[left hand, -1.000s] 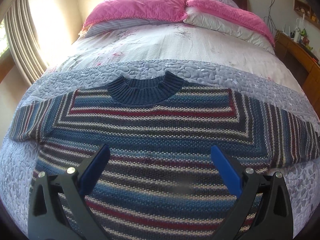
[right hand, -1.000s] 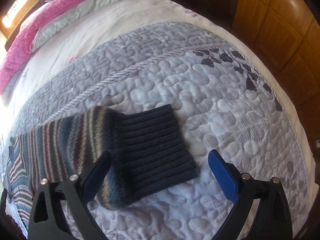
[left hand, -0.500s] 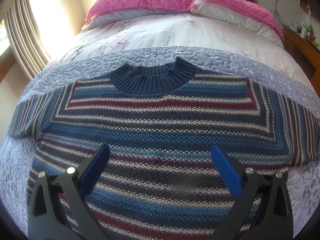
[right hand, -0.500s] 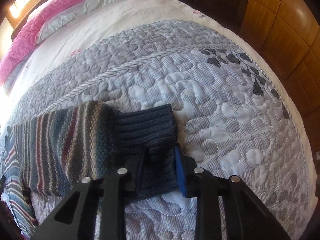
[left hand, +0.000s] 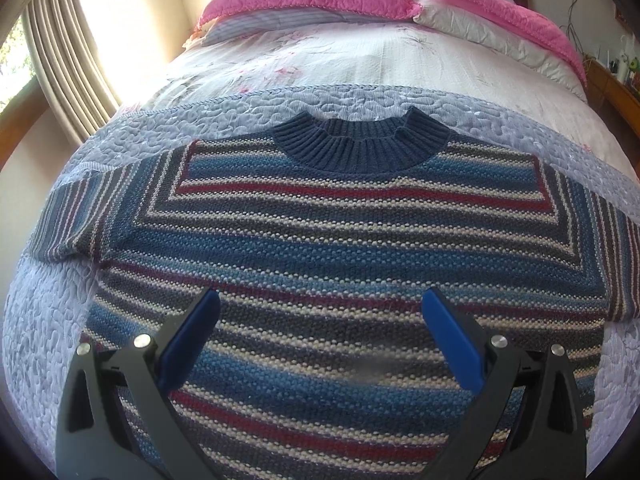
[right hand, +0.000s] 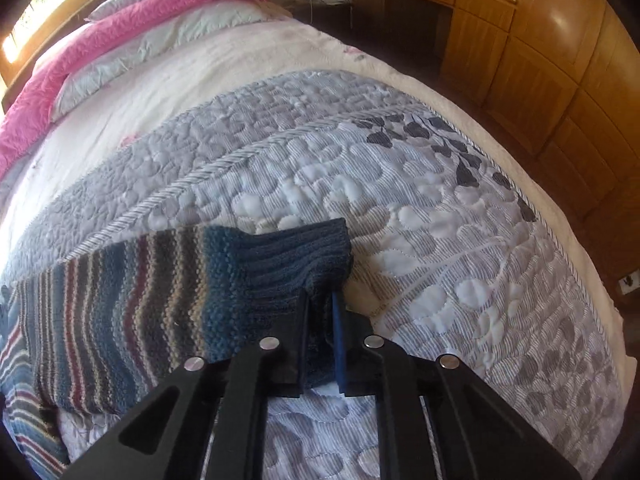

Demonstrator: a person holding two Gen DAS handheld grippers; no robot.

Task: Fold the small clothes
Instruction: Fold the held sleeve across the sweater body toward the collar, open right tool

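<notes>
A knitted crew-neck sweater with horizontal blue, dark red, cream and grey stripes (left hand: 340, 248) lies flat and face up on the bed, its ribbed navy collar (left hand: 360, 148) toward 12 o'clock and its hem toward 6 o'clock. Both sleeves spread out sideways, toward 9 and 3 o'clock, their stripes running crosswise to the body's. In the right wrist view, 1 sleeve (right hand: 132, 300) ends in a ribbed navy cuff (right hand: 296, 256), bunched and raised slightly off the bedding at its near corner.

Your striped knit sweater's (left hand: 340, 240) hem ran off the bottom edge, its right sleeve cut at the frame's side, dark ribbed cuff (right hand: 296, 264) partly hidden between your right gripper's (right hand: 320, 320) jaws, small shelf objects (left hand: 626, 70) too tiny to tell.
</notes>
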